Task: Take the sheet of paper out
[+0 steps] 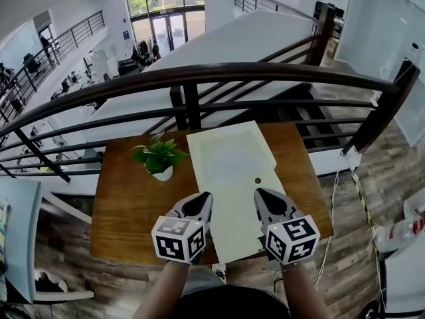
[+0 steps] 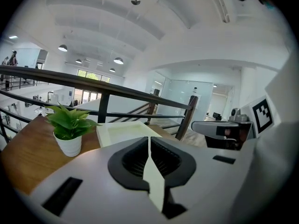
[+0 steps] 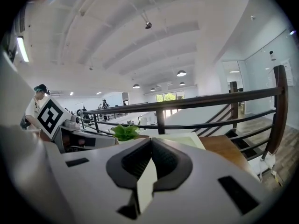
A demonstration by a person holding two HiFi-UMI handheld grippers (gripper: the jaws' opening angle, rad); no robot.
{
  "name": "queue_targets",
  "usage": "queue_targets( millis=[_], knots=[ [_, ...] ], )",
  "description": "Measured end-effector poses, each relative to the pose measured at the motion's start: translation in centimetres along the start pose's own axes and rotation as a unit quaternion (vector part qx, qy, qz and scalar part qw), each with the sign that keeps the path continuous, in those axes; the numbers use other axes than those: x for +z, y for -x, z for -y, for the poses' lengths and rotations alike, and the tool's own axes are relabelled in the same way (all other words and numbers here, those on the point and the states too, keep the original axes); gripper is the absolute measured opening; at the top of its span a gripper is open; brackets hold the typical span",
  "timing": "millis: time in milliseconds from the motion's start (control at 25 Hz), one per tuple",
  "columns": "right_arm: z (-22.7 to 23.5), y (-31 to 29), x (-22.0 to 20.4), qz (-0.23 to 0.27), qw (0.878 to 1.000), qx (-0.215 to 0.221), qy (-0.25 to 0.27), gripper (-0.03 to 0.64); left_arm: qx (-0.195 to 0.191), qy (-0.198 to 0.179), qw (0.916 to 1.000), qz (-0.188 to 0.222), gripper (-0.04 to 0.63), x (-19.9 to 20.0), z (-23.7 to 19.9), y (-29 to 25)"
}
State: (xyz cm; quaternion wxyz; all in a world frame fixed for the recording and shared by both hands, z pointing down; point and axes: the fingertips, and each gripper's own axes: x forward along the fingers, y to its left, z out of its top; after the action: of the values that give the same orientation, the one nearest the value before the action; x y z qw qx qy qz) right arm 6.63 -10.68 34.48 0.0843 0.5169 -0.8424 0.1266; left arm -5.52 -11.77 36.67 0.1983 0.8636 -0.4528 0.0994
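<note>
Firmly, the left hand-held gripper [image 1: 202, 199] and the right hand-held gripper [image 1: 263, 198] each clamp the sheet of paper [image 1: 238, 208].
Behind the potted plant [image 1: 158, 157] curves a dark railing [image 1: 199, 75]; the plant stands on a wooden worktop [image 1: 133, 205]. Just right of the plant, the sheet runs from a shallow pale tray [image 1: 229, 153] past the worktop's near edge. Both pairs of jaws are pressed together on the sheet's near part, the left gripper on the plant's side and the right gripper on the far side.
</note>
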Motion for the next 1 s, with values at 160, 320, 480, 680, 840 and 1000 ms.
queue_targets(
  millis=[160,320,480,680,840,1000],
  knots=[
    [0.8,-2.1,-0.7,-0.008,1.0,-0.013,-0.009,0.026,-0.016,-0.005,0.9998,-0.011,0.028,0.1,-1.2,-2.0],
    [1.4,-3.2,-1.3,-0.022,0.999,-0.02,-0.015,0.026,-0.021,-0.002,0.9994,-0.028,0.028,-0.4,-2.2,-2.8],
    [1.8,-3.9,-1.7,-0.035,0.999,-0.021,-0.02,0.026,-0.021,0.005,0.9989,-0.042,0.029,-1.0,-3.0,-3.1],
    [1.9,-5.3,-1.8,-0.047,0.999,-0.014,-0.023,0.026,-0.021,0.011,0.9985,-0.05,0.028,-0.9,-3.7,-4.0],
    [2.3,-6.3,-2.4,-0.06,0.998,-0.007,-0.024,0.026,-0.026,0.019,0.9979,-0.056,0.028,-1.1,-3.9,-5.0],
    [3.1,-7.3,-3.6,-0.086,0.996,0.004,-0.028,0.026,-0.023,0.029,0.9977,-0.057,0.028,-1.1,-4.1,-6.1]
  ],
)
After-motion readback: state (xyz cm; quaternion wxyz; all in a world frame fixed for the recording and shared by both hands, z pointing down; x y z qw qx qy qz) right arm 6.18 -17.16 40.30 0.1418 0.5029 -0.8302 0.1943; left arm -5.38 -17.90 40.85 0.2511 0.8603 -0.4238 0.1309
